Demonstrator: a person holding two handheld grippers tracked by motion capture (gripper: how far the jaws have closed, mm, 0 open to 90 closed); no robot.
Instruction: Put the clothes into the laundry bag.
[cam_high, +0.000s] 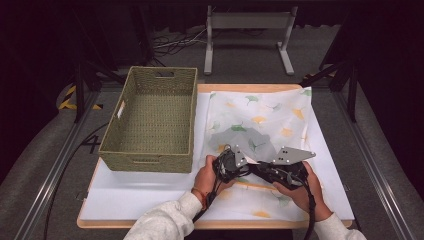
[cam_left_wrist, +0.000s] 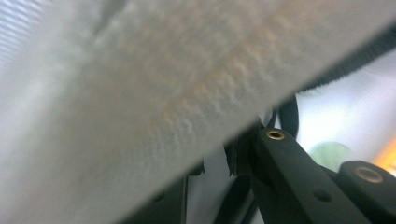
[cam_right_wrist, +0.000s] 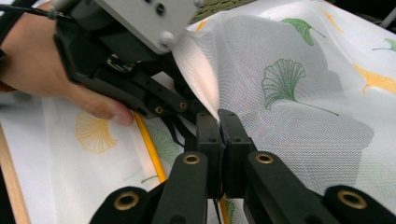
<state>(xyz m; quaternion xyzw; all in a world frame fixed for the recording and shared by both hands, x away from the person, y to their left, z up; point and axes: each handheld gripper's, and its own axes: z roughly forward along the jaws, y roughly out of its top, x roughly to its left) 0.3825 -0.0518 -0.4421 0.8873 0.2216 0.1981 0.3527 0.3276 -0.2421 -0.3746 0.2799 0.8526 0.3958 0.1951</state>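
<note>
Sheer ginkgo-print cloth, light and limp, is pinched at its raised fold by right gripper and seemingly left gripper; hold edges.

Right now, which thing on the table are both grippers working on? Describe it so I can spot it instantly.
Start at the woven basket on the table's left; just right of it lies a thin white mesh cloth spread flat. Both the left gripper and right gripper pinch its near part up into a fold. Its green and yellow ginkgo-leaf print sets it apart from the plain white sheet beneath.
</note>
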